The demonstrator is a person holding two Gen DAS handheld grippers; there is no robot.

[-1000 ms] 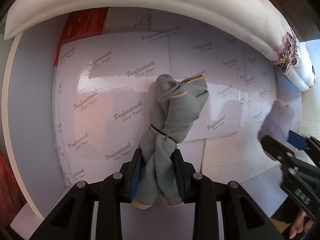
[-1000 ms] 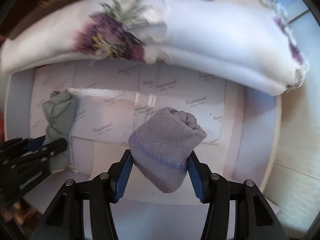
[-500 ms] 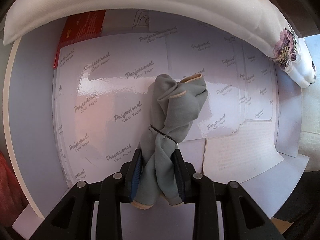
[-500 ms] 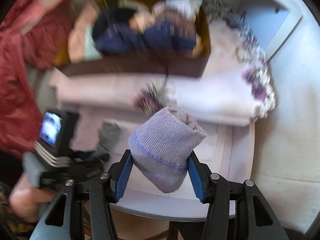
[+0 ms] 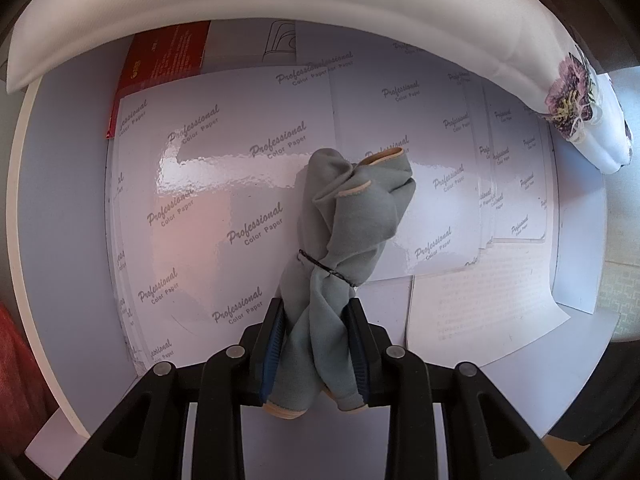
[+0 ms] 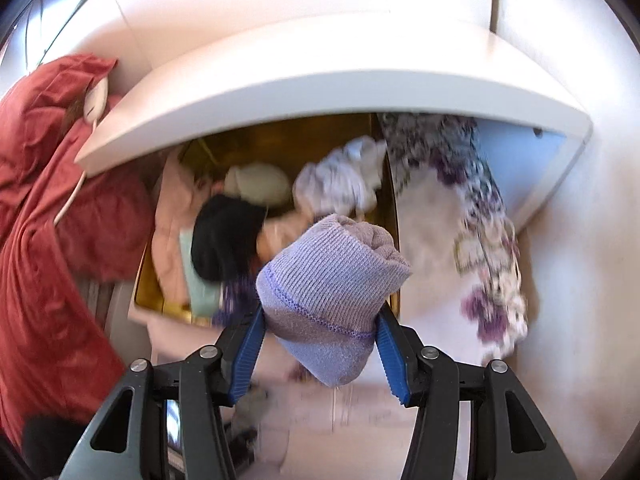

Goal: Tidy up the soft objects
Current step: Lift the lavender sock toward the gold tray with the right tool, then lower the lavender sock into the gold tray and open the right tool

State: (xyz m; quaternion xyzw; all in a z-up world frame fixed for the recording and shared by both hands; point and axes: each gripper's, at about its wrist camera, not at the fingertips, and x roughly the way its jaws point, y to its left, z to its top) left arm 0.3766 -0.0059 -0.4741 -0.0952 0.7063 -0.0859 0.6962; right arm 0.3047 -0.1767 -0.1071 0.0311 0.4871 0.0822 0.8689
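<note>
So the left gripper [image 5: 316, 344] is clamped narrow on a grey-green twisted sock bundle with tan cuffs [image 5: 352, 216], tied round the middle by a thin dark band [image 5: 326, 269]. Its far end lies on glossy white sheets printed "Professional Color Paper" [image 5: 224, 184] covering the worktop [image 5: 60, 200]; the near end is hidden between the blue pads. A red packet [image 5: 164, 56] pokes out, mostly covered by the sheets.

The right gripper [image 6: 320, 348] is holding a rolled lilac knit sock [image 6: 332, 276] at medium width, in front of a brown-gold box of mixed soft stuff [image 6: 256, 148]. That view is pretty motion-blurred, so I can't tell what the box items are. A white floral-print folded cloth [image 6: 480, 240] sits beside the box, and red fabric [image 6: 44, 208] fills the left edge, cut off.
</note>
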